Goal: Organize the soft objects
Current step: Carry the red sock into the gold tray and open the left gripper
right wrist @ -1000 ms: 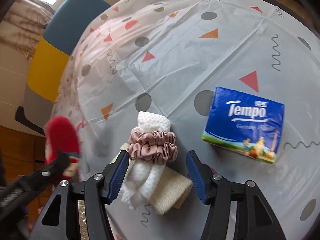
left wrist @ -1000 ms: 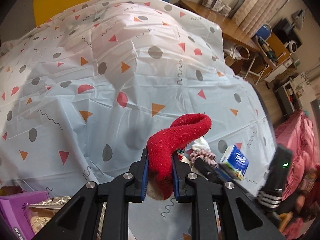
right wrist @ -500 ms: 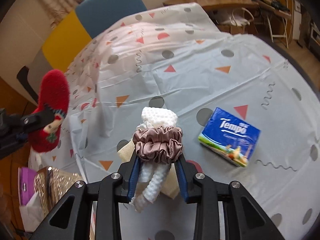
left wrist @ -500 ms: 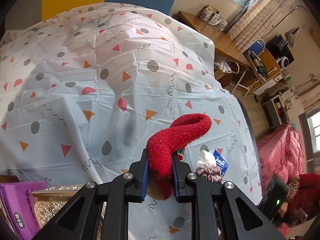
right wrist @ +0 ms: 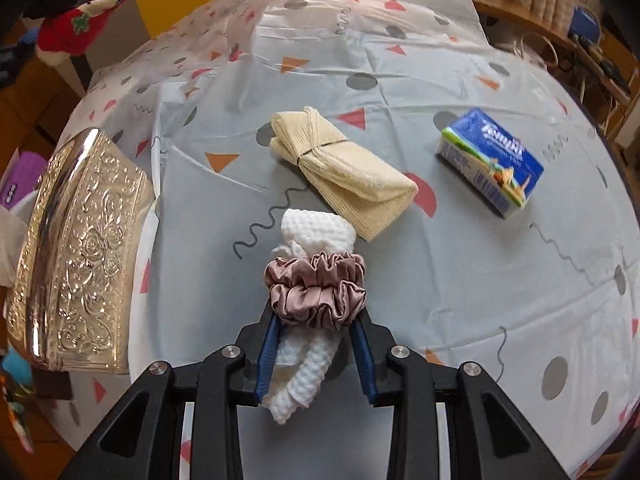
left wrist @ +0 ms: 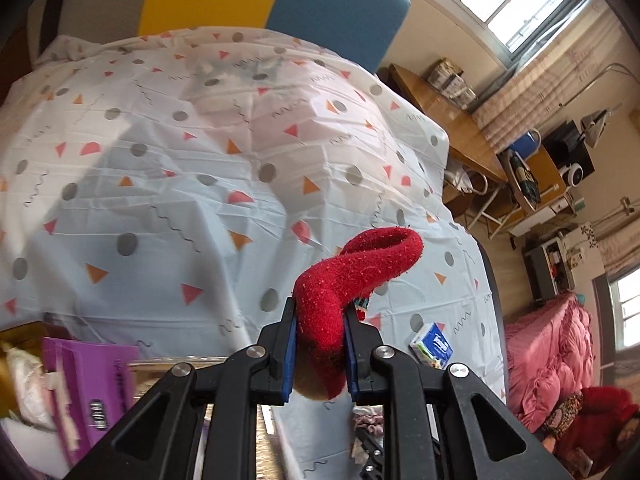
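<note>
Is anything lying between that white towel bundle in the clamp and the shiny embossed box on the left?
Nothing visible does. The white waffle towel, wrapped in a pink satin scrunchie, is held in the right gripper; only bare patterned tablecloth lies between it and the gold embossed box.

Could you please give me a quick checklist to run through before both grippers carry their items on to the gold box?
1. Left gripper shut on red sock: ok.
2. Right gripper shut on white cloth bundle with pink scrunchie: ok.
3. Bundle lifted off tablecloth: ok.
4. Gold box open: cannot tell.
5. Beige cloth and tissue pack left on table: ok.
</note>
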The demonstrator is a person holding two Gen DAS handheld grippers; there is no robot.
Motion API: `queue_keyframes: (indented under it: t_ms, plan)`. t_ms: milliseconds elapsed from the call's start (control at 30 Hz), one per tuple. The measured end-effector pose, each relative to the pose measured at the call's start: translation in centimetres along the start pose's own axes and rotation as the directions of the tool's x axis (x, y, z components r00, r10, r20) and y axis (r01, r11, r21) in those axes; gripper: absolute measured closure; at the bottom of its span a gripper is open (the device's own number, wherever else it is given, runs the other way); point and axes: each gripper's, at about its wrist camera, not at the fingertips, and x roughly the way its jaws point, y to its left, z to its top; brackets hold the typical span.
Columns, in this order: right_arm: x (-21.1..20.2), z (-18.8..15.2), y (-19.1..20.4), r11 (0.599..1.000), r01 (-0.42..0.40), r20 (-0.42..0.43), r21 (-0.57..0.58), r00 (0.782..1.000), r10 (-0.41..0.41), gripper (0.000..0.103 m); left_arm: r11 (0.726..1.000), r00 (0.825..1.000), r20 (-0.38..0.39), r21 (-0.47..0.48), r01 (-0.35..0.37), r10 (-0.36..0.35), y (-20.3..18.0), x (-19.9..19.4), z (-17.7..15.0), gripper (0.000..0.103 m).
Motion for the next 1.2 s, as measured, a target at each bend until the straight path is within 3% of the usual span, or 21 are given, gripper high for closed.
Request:
queue_keyframes:
  t_ms: [367,800,967,1200]
  plan:
    - [0.4,-0.6,-0.3,1.0,0.014,-0.012,0.0,1.0,-0.014,0.069,0.991,0.979,0.176,-0.1,-0.084,0.101,11.9,-10.2,-0.4,0.083]
    - [0.6,-1.0,1.0,0.994,0.082,0.02,-0.068,0.997,-0.081,0.069,0.942,0.957,0.221,-0.317,-0.11,0.186,28.0,-17.4,-9.9,0.083]
    - [0.5,-1.0,0.9,0.994,0.084,0.022,-0.075,0.996,-0.082,0.069,0.942,0.961,0.227,-0.326,-0.079,0.159,29.2,-18.4,-15.1,0.083]
    - [0.6,-1.0,0.9,0.993,0.088,0.025,-0.077,0.996,-0.086,0.069,0.95,0.983,0.17,-0.312,-0.007,0.063,27.6,-16.9,-23.7,0.083]
